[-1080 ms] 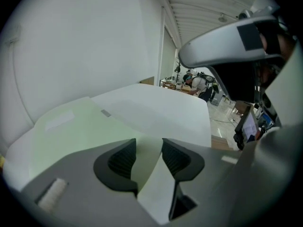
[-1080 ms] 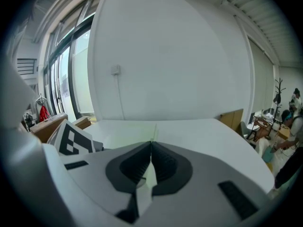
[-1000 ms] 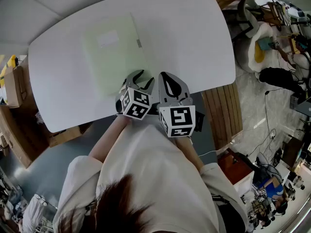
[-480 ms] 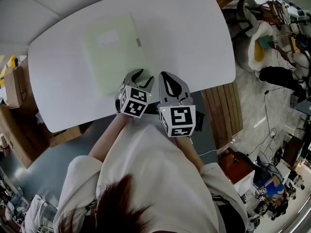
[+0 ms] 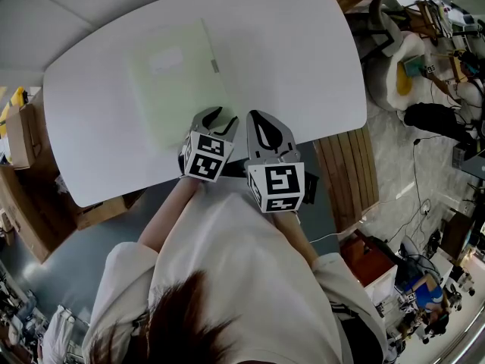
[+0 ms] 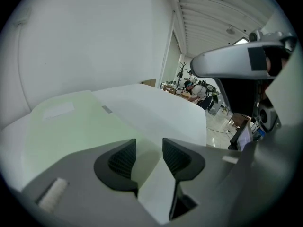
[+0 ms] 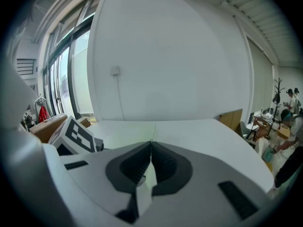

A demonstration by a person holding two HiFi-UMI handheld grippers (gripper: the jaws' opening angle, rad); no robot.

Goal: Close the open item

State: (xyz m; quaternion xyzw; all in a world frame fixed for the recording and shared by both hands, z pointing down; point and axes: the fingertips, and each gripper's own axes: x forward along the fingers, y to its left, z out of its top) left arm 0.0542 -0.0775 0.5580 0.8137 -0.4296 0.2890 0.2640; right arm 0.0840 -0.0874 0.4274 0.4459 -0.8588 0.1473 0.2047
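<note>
White and otherwise bare, the table [image 5: 303, 51] stands in an open office, with cartons beyond its left end and a wooden bench by its right end. The task's thing, a pale green folder [image 5: 178, 86], lies flat on the left half of the table and runs from near the far edge almost to the near edge. Its pale label [image 5: 167, 59] faces up and a small grey tab [image 5: 215, 67] sits on its right-hand edge. It shows as one flat sheet, so it looks closed already, though a leaf lying white on the white table could not be told apart.

The left gripper [image 5: 216, 120] hangs over the folder's near right corner with its jaws spread and nothing between them, which I judge a ready stance for catching that edge. Just beside it at the near edge, the right gripper [image 5: 264, 127] has its jaws pressed together on nothing, pointing along the folder's right-hand edge, likely waiting in reserve.
</note>
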